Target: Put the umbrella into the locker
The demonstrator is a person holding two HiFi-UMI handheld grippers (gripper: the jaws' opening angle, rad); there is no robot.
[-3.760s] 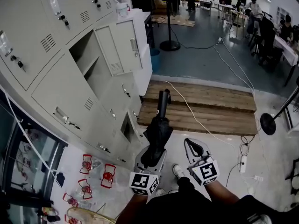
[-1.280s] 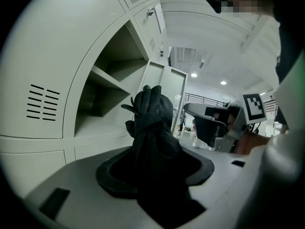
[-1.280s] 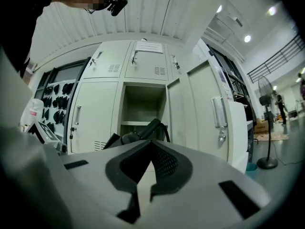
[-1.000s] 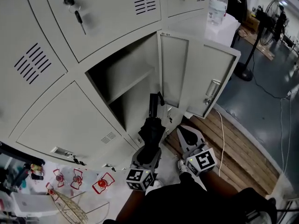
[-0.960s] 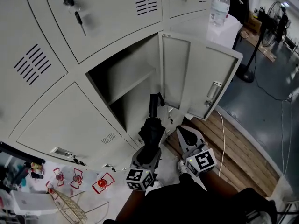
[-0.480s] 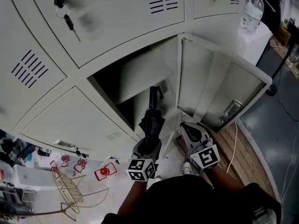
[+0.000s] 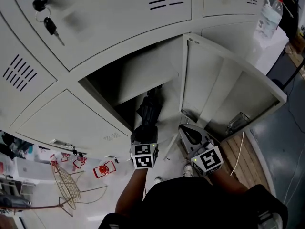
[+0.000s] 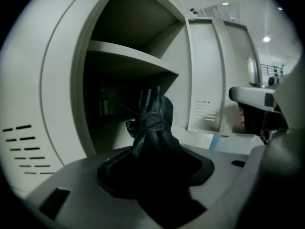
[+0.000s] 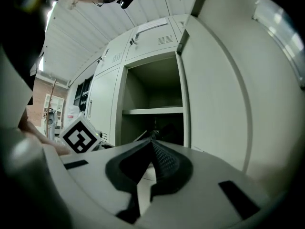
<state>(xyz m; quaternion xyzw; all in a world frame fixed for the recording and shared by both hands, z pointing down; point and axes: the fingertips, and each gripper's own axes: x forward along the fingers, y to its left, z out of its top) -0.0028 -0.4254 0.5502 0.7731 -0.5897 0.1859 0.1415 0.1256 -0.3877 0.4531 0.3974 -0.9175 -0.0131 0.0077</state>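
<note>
A black folded umbrella (image 7: pixel 148 109) sticks out of my left gripper (image 7: pixel 144 131), whose jaws are shut on its lower part. Its far end reaches into the lower compartment of the open locker (image 7: pixel 125 82), below the shelf (image 7: pixel 143 87). In the left gripper view the umbrella (image 8: pixel 153 128) rises from between the jaws of the left gripper (image 8: pixel 155 173) toward the dark opening under the shelf (image 8: pixel 128 56). My right gripper (image 7: pixel 187 130) hovers to the right, near the foot of the open door (image 7: pixel 224 94). In its own view the right gripper (image 9: pixel 151 149) has its pads together with nothing between them.
The locker door (image 8: pixel 209 80) swings out to the right. Keys (image 7: pixel 47 24) hang from a closed locker at the upper left. A water bottle (image 7: pixel 270 13) stands on a white cabinet at the far right. A wire basket (image 7: pixel 66 185) and red items (image 7: pixel 102 169) lie on the floor at the left.
Both grippers have come closer to the locker. The left one has carried the umbrella forward, so its far end now sits inside the lower compartment. The right gripper followed alongside.
</note>
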